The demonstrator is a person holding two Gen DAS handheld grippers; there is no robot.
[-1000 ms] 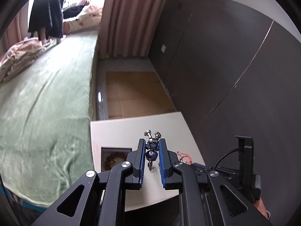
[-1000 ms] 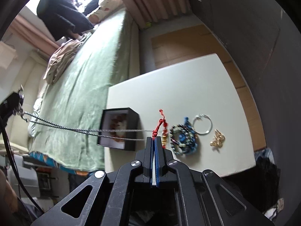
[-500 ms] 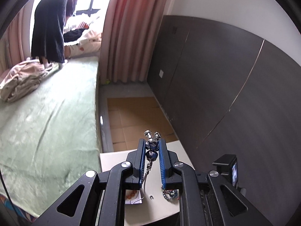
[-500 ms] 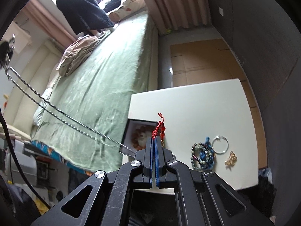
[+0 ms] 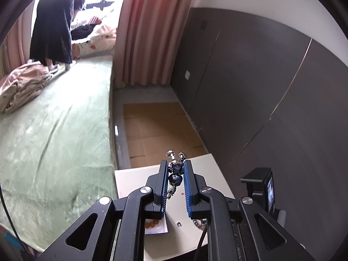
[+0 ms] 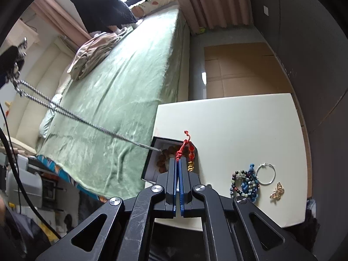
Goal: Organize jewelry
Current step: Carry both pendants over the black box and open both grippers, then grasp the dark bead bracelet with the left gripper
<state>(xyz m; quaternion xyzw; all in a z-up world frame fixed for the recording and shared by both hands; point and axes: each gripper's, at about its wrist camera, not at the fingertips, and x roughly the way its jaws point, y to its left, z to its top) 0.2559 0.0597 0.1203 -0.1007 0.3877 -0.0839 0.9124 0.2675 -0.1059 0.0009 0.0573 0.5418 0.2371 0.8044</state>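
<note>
Two grippers engaged | left gripper (image 5: 176,169) clamped on necklace pendant (image 5: 176,167), chain (image 6: 87,120) stretched taut above jewelry box (image 6: 150,163) | right gripper (image 6: 178,163) pressed together on red-corded bracelet (image 6: 188,150), held over box | beaded bracelets (image 6: 245,183) right of box on table (image 6: 228,126)

A green-covered bed (image 5: 54,130) fills the room beside pink curtains (image 5: 150,32), dark wall panels (image 5: 250,87) and what appears to be cardboard flooring (image 5: 161,130)

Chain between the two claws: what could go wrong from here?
1. The chain runs taut from the left claw down to the box; more pull may tip the box off the table edge.
2. The left claw grips only the pendant, which could slip out.
</note>
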